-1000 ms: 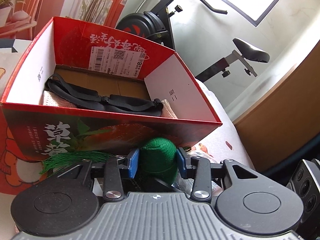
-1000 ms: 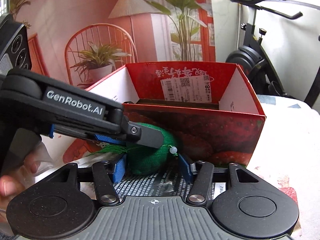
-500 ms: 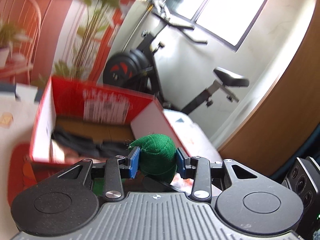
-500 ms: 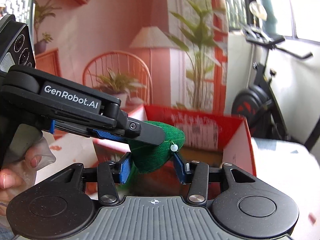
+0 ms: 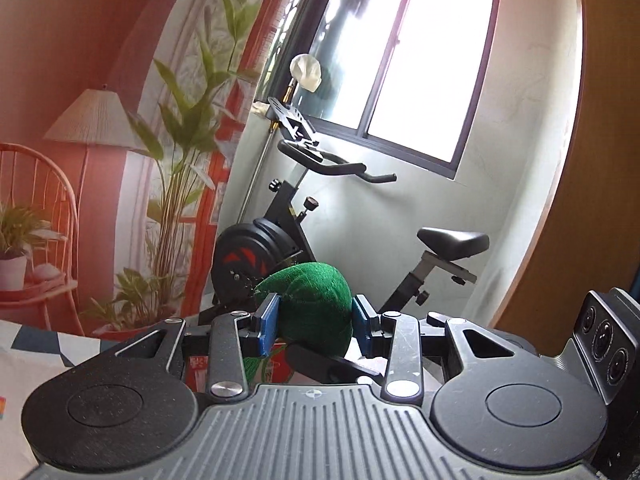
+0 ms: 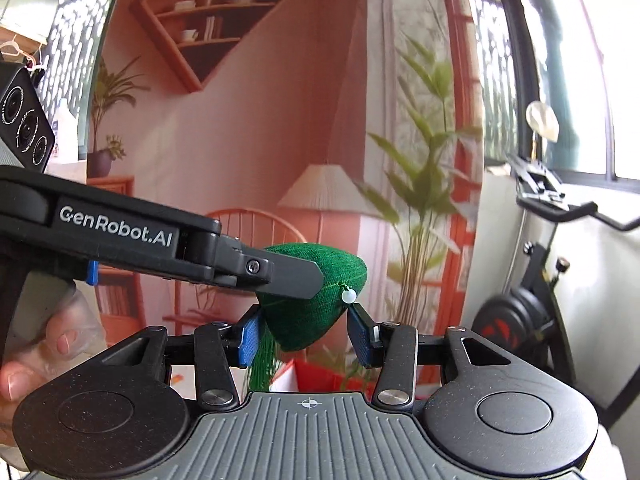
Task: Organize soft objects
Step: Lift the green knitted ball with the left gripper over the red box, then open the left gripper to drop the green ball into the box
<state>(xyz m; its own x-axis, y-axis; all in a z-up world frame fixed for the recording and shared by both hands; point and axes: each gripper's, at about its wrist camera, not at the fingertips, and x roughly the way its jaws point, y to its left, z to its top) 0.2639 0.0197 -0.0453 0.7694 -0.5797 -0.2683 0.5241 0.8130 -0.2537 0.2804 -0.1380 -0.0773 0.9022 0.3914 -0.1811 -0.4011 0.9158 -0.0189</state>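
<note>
Exercise bike (image 5: 280, 240) behind; green pouch (image 5: 316, 304) clamped between both tongs.

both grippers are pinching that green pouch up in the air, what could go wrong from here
1. The left gripper and right gripper both clamp the green pouch; if the hands drift apart, the soft fabric may stretch or slip out of one grip.
2. Its green tassel and white bead hang loose and could snag on a finger.
3. The red box is barely visible below, so the drop may miss.
</note>
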